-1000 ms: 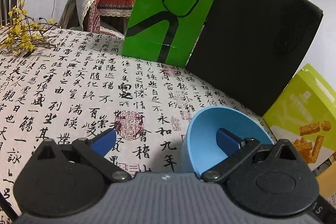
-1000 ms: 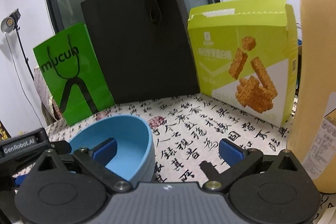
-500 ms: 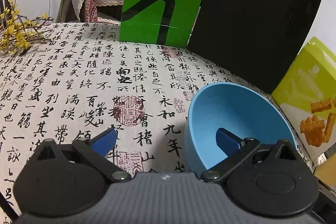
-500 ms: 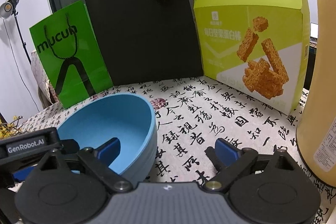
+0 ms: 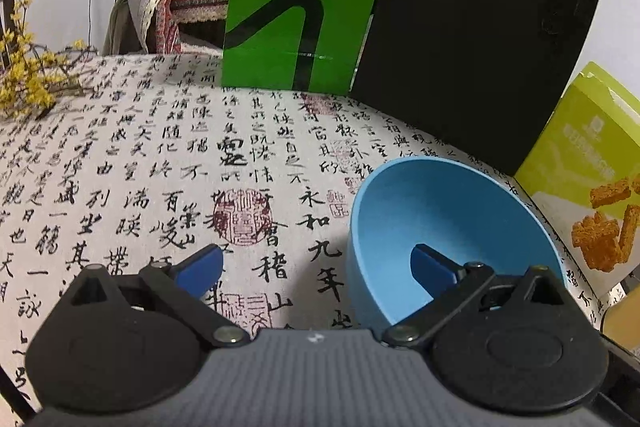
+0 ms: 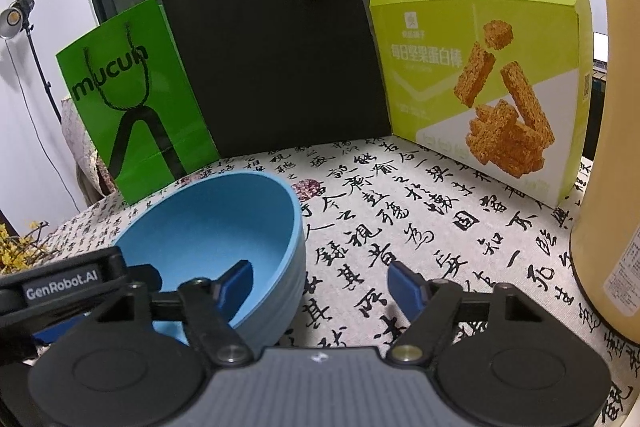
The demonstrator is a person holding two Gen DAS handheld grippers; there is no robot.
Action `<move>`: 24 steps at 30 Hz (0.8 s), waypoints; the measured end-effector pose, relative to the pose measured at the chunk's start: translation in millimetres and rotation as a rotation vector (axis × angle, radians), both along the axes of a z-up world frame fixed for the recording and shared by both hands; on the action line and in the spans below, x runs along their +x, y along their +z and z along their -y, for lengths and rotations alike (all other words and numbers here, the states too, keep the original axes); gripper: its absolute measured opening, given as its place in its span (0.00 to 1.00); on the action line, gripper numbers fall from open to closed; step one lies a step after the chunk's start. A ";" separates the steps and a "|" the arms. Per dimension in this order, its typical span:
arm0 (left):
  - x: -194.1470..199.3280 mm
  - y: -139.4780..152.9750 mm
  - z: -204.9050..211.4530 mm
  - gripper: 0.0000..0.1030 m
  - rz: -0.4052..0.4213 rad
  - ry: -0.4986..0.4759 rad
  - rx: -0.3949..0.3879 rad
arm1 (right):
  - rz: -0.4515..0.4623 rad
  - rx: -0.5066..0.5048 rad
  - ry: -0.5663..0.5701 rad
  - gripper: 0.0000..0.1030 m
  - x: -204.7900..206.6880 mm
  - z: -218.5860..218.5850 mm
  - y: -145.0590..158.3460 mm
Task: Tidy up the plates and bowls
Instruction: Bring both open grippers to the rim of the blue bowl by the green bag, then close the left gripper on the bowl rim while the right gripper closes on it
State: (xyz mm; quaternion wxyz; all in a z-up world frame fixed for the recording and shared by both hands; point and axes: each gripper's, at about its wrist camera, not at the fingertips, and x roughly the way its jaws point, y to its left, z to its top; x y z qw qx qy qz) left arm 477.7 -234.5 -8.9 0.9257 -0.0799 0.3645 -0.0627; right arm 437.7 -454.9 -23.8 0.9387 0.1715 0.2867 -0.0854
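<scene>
Narrowing just now, the right gripper point(image 6: 320, 281) straddled the blue bowl's point(image 6: 208, 227) rim, pads apart; left gripper point(image 5: 316, 267) gaped wide likewise.

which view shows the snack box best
The right wrist view: the whole snack box stands upright behind the tablecloth, front print and torn top handle visible. The left wrist view catches only a slice of the snack box at its right edge, cropped and distorted.
</scene>
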 end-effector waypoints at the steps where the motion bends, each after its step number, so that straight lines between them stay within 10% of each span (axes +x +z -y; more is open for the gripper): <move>1: -0.9 0.8 0.4 0.98 0.007 -0.003 0.000 | 0.001 0.006 0.000 0.67 -0.3 0.4 0.2; 24: -4.4 2.7 10.8 0.43 0.004 -0.109 -0.016 | 0.012 0.058 0.041 0.40 -1.7 0.0 1.1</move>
